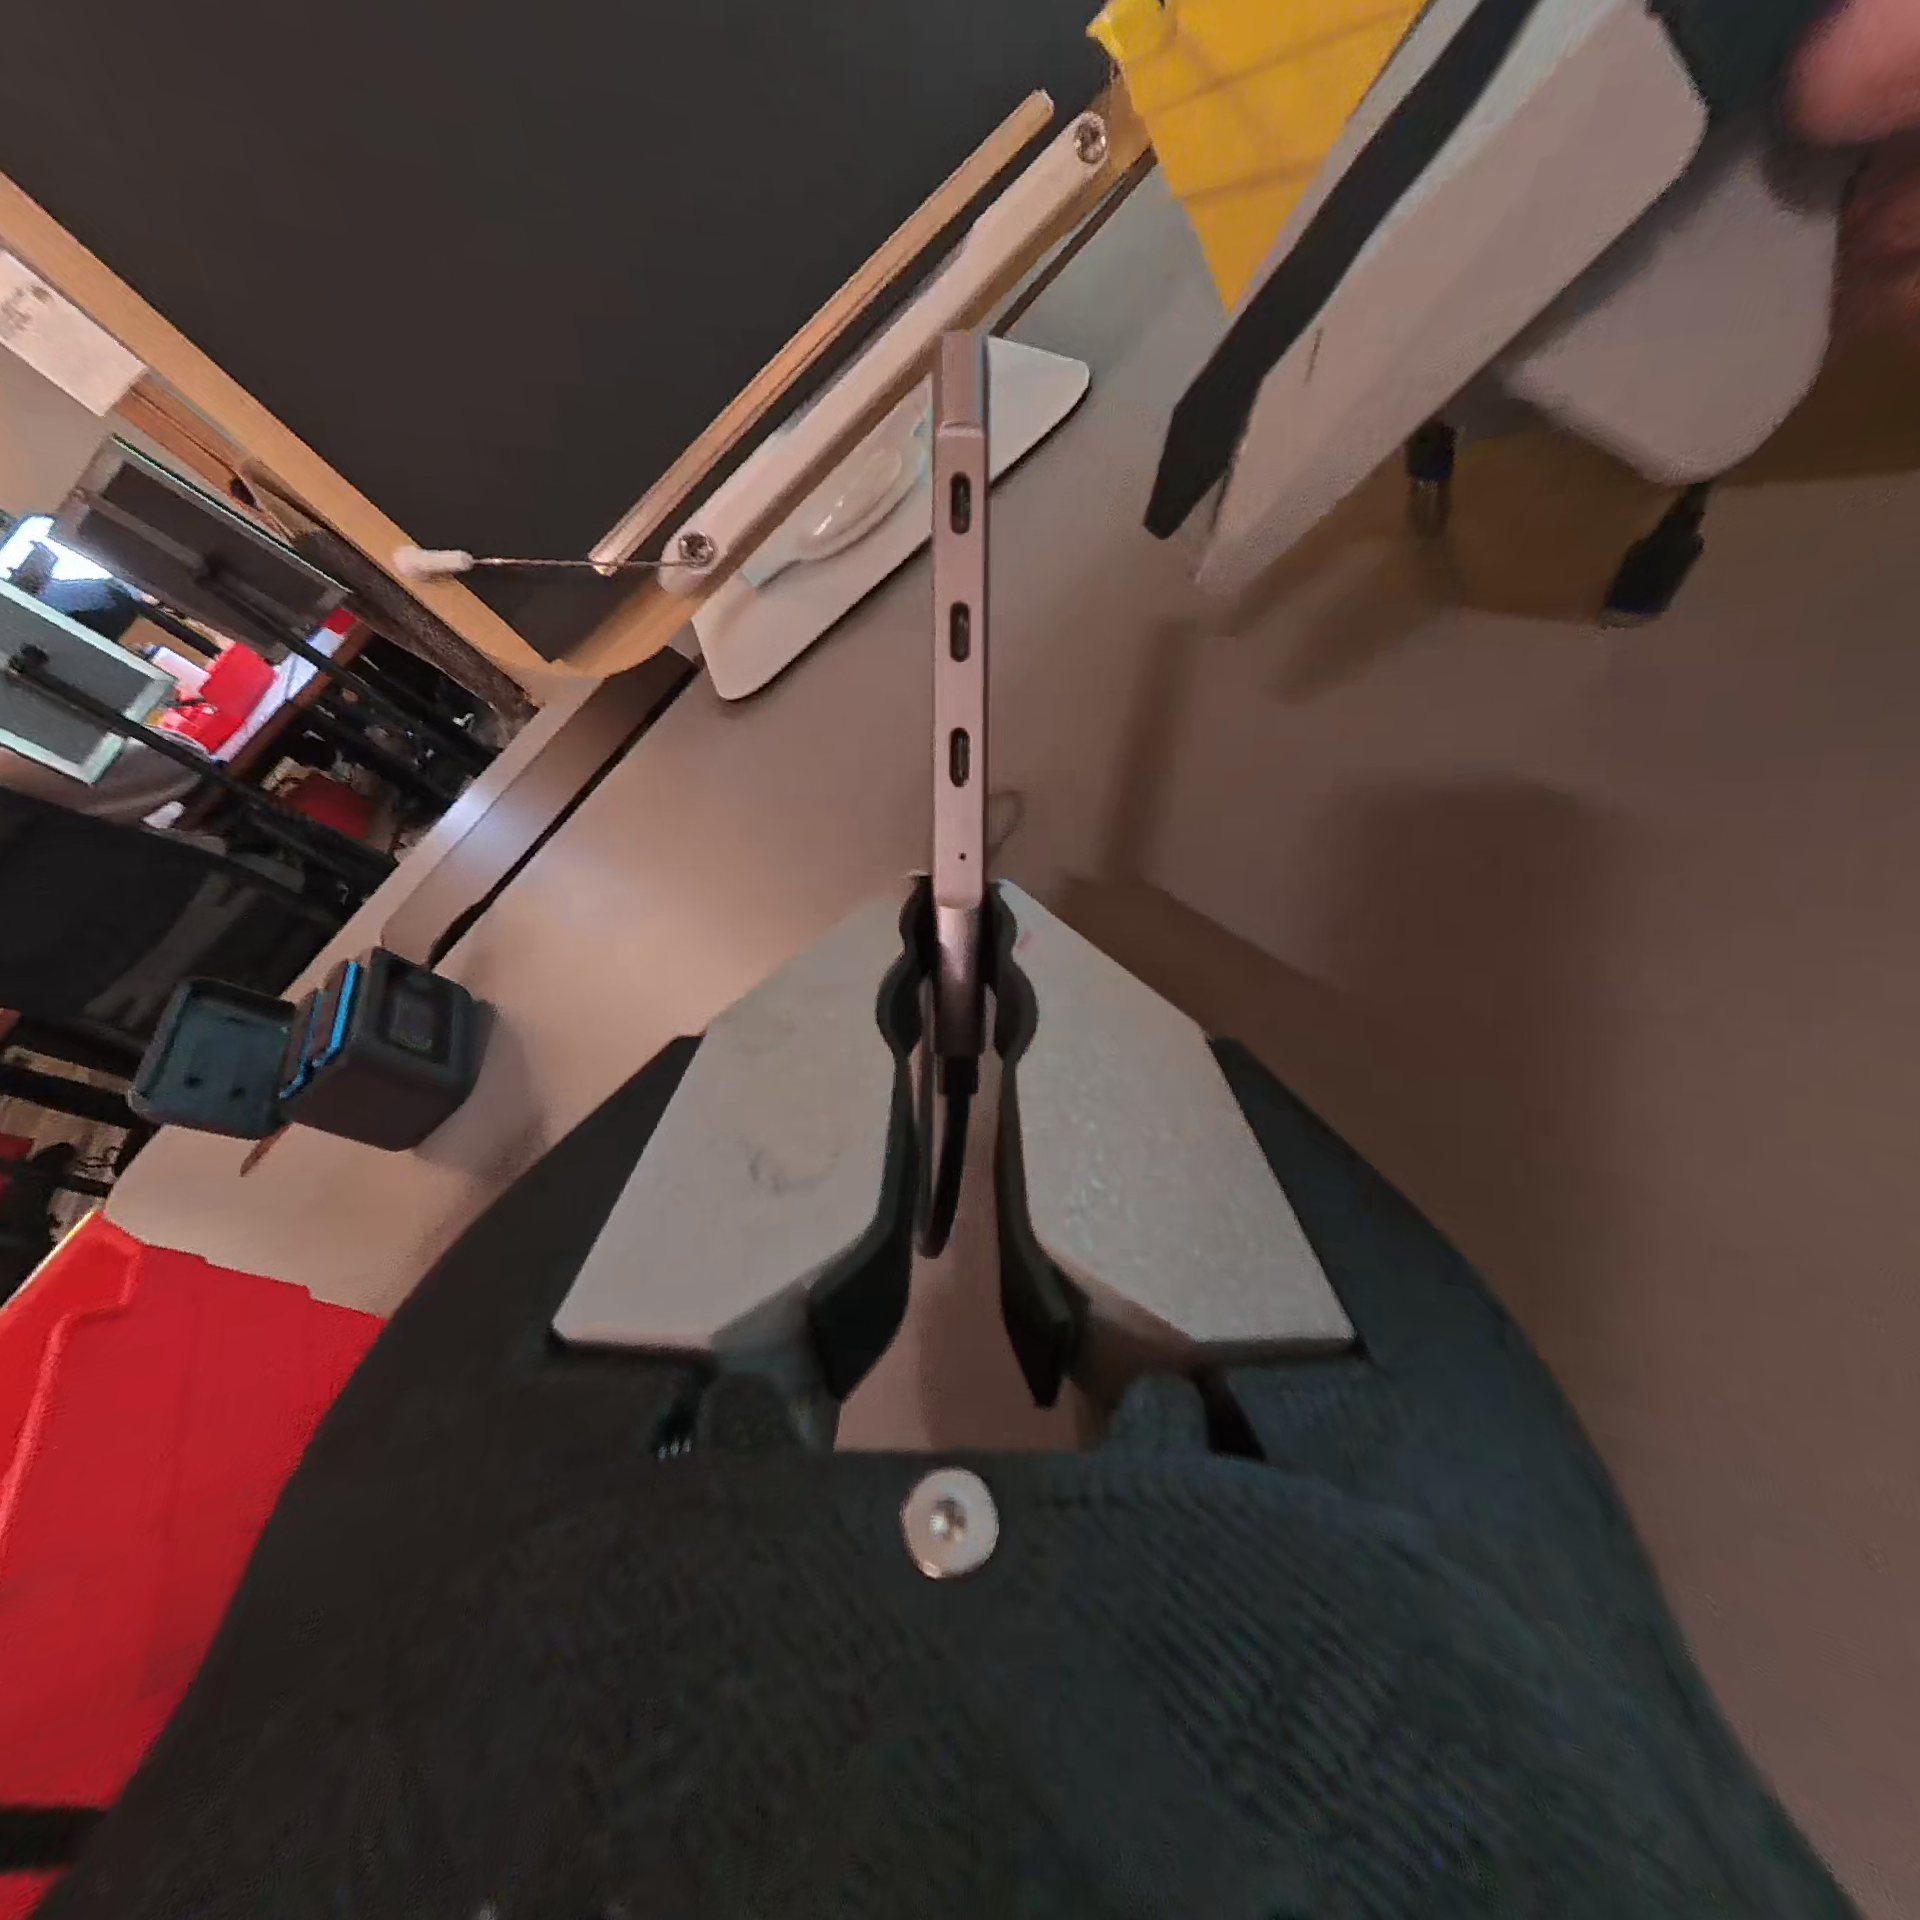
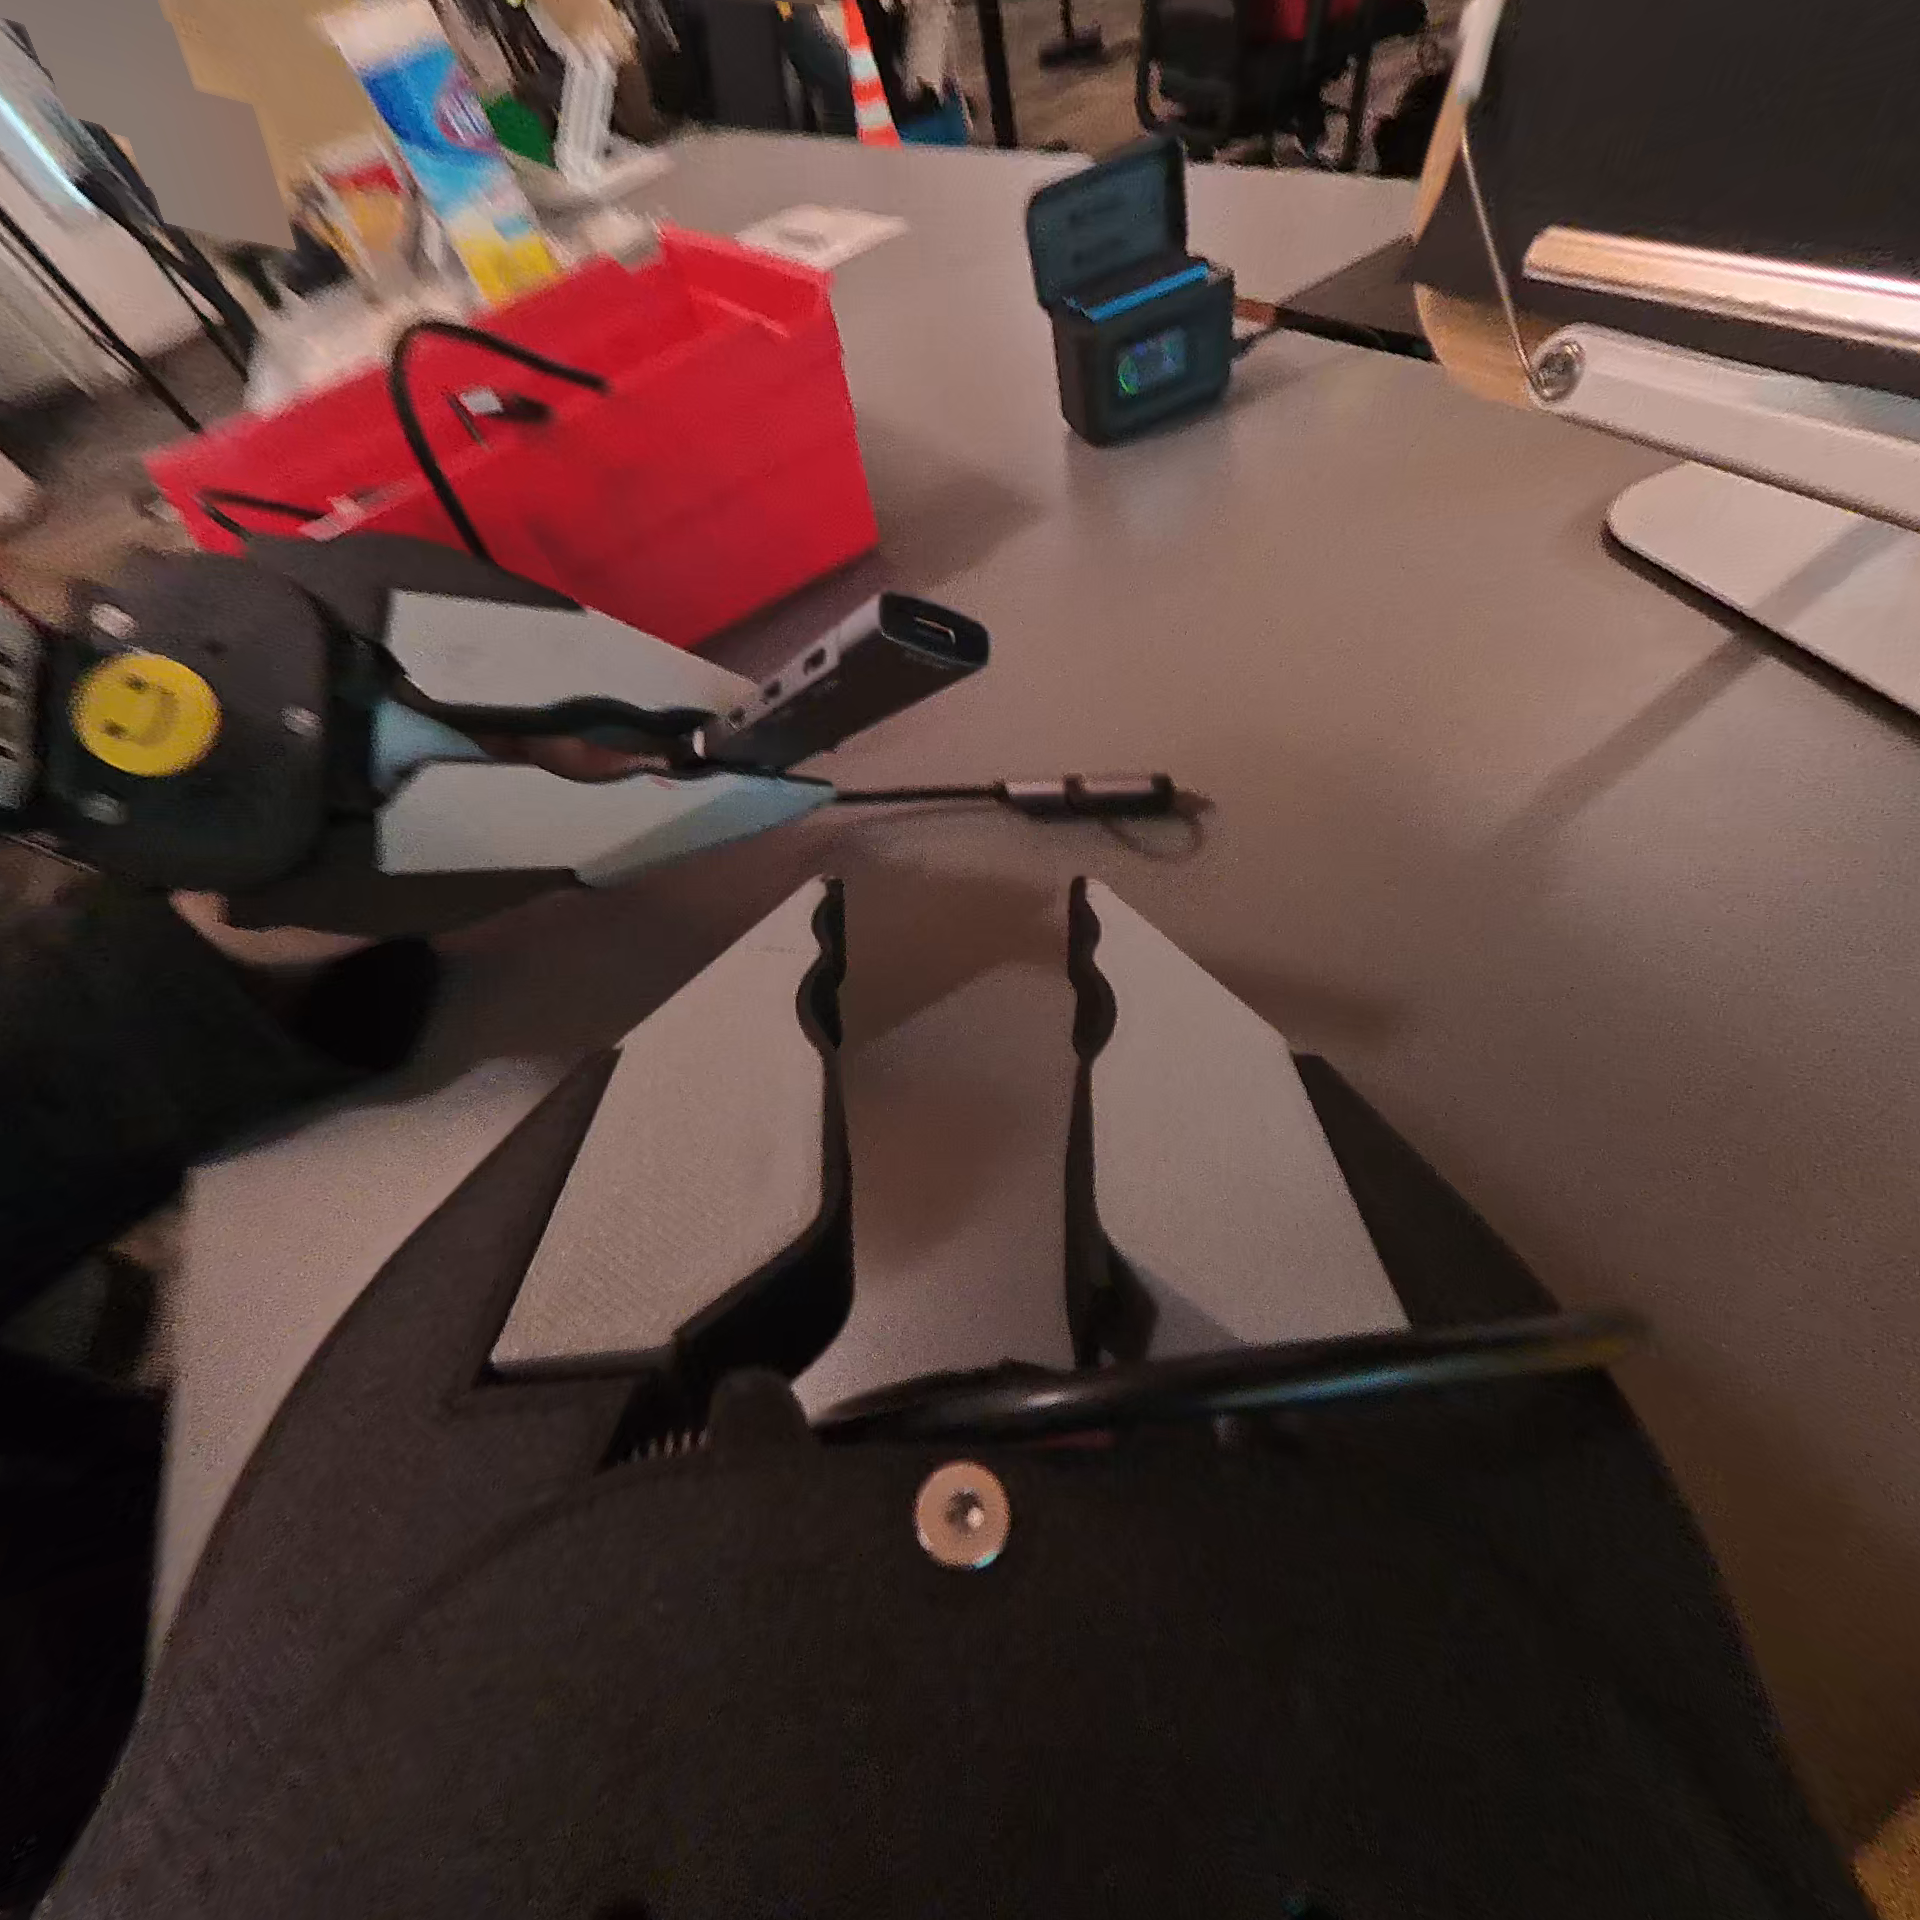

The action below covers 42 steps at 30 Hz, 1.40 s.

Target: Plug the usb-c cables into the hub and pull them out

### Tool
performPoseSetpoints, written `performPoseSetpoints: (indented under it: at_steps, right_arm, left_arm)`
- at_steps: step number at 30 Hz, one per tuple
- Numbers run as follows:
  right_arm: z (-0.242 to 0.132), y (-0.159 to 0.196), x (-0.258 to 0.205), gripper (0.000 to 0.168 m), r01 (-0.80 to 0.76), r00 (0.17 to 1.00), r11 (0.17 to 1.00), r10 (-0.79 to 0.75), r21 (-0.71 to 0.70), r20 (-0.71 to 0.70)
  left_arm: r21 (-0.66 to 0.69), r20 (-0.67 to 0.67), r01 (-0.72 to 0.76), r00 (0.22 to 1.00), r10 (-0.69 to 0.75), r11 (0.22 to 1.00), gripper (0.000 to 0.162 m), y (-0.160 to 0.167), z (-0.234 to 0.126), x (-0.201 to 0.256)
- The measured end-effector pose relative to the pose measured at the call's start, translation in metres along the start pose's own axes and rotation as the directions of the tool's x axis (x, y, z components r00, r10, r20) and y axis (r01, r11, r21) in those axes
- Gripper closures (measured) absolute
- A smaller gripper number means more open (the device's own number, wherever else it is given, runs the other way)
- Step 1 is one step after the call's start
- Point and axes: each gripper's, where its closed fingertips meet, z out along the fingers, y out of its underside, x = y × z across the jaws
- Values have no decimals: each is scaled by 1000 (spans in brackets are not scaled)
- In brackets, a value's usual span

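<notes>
My left gripper [image 1: 958, 904] is shut on the near end of a slim grey usb-c hub [image 1: 961, 623] and holds it above the table. The hub stands edge-on with three empty ports facing me. Its own black cable [image 1: 940, 1174] loops back between the fingers. In the right wrist view the left gripper [image 2: 769, 748] holds the hub [image 2: 862, 665] out to the right. A usb-c cable plug [image 2: 1091, 798] lies on the table just past it. My right gripper [image 2: 956, 904] is open and empty, short of that plug. One of its fingers [image 1: 1455, 312] shows blurred at the upper right of the left wrist view.
A red bin [image 2: 675, 447] with black cables stands at the left. A black open-lidded case [image 2: 1138, 312] sits farther back. A monitor's silver foot [image 2: 1766, 582] lies at the right on the grey table [image 2: 1351, 727]. A yellow object [image 1: 1226, 135] is beyond the hub. The grippers' ends are close to 7 centimetres from one another. My right tips are roughly 25 centimetres from the monitor's silver foot [image 2: 1766, 582]. Seen from the left wrist view [image 1: 821, 617] as well.
</notes>
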Motion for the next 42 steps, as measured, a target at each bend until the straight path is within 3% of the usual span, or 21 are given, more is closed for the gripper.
performPoseSetpoints:
  at_steps: [4,10,18,26,30,34,37,42]
  right_arm:
    - [6,24,10,127,72,994,988,-83,-138,-74]
    - [1,34,4,134,154,976,961,-183,-228,-114]
    - [-6,48,7,127,114,970,941,-174,-318,-167]
    - [-15,41,-8,128,114,976,890,-182,-441,-117]
    - [-24,51,-18,134,150,977,769,-212,-621,-26]
    - [-39,68,-13,133,338,916,501,-369,-797,158]
    - [-51,84,-7,134,421,881,320,-368,-849,298]
    - [-45,87,2,141,423,887,279,-320,-862,332]
  left_arm:
    - [-13,7,-37,999,37,999,156,1,2,5]
    - [-17,9,-40,999,40,999,155,2,4,6]
    - [-34,-5,-34,999,34,999,155,6,5,9]
    - [-50,-19,-15,1000,14,999,156,10,7,9]
    - [-52,-13,-5,1000,4,999,156,10,6,7]
    - [-50,-12,-4,1000,4,999,156,10,6,7]
    - [-54,-13,-5,1000,4,999,156,11,6,7]
    - [-51,-5,9,1000,-9,999,156,11,5,4]
